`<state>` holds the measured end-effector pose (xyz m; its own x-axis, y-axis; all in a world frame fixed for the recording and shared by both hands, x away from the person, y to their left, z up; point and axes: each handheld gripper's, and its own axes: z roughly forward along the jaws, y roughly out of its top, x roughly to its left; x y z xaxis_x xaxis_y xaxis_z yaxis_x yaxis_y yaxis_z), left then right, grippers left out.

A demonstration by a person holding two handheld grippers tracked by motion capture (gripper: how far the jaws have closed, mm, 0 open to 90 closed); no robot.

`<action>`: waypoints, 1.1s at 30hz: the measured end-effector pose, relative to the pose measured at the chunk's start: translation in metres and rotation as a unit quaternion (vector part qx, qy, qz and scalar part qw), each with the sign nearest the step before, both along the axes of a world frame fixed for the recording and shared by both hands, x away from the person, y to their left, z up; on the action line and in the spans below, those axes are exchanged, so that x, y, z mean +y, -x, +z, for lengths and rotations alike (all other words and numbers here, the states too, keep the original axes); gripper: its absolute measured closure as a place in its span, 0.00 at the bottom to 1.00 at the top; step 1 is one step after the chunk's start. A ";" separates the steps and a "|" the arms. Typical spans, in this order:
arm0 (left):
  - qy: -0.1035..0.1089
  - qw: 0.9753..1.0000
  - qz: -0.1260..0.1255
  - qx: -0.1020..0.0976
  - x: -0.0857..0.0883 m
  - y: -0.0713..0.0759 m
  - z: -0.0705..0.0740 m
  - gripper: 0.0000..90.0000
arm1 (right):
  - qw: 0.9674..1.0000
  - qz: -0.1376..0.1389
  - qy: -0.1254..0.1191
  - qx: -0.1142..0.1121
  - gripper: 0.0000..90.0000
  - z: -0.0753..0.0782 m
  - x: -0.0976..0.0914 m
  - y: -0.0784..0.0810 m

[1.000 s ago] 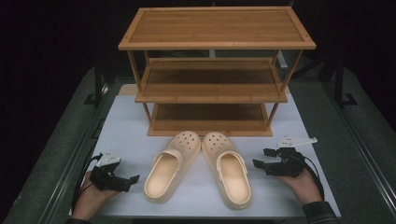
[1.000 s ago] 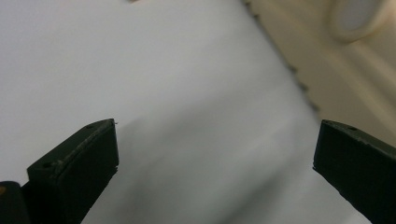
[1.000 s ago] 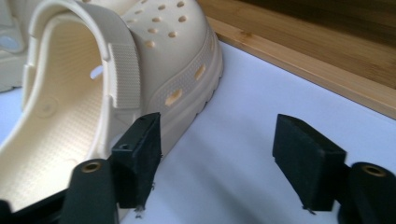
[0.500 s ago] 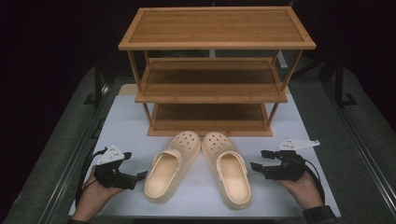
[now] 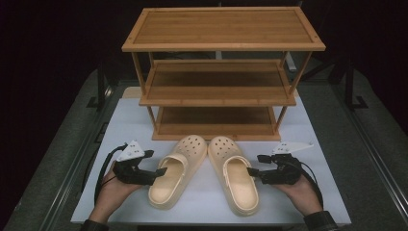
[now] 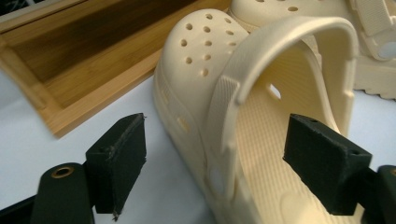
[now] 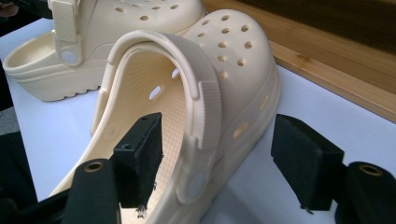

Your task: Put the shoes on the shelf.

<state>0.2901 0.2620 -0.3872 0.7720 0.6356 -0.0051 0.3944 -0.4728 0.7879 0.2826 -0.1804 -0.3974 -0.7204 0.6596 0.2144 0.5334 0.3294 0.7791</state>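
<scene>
cream clogs (image 5: 207, 175), no legible markings

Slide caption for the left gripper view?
Open left tongs straddle the left clog's side wall, beside the rack.

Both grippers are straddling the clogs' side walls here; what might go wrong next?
1. The left gripper, whose jaws have just been closing, straddles the outer wall of the left cream foam clog near the strap rivet; the soft wall may buckle and slip.
2. The right gripper is open around the right cream foam clog.
3. The clogs' toes look to be touching, so lifting one may drag the other.
</scene>
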 end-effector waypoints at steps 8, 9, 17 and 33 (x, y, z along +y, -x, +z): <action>-0.008 1.000 -0.016 0.009 -0.017 -0.019 -0.004 0.32 | 1.000 0.004 0.013 0.002 0.39 -0.003 0.011 -0.011; -0.005 1.000 -0.016 0.010 -0.019 -0.020 -0.005 0.35 | 1.000 0.004 0.015 0.002 0.39 -0.003 0.012 -0.012; -0.001 1.000 -0.015 0.022 -0.018 -0.024 -0.009 0.54 | 1.000 0.003 0.029 0.005 0.42 -0.009 0.017 -0.018; -0.049 0.999 -0.009 0.007 -0.025 -0.023 -0.004 0.83 | 0.999 0.010 0.047 -0.027 0.79 -0.002 0.030 -0.016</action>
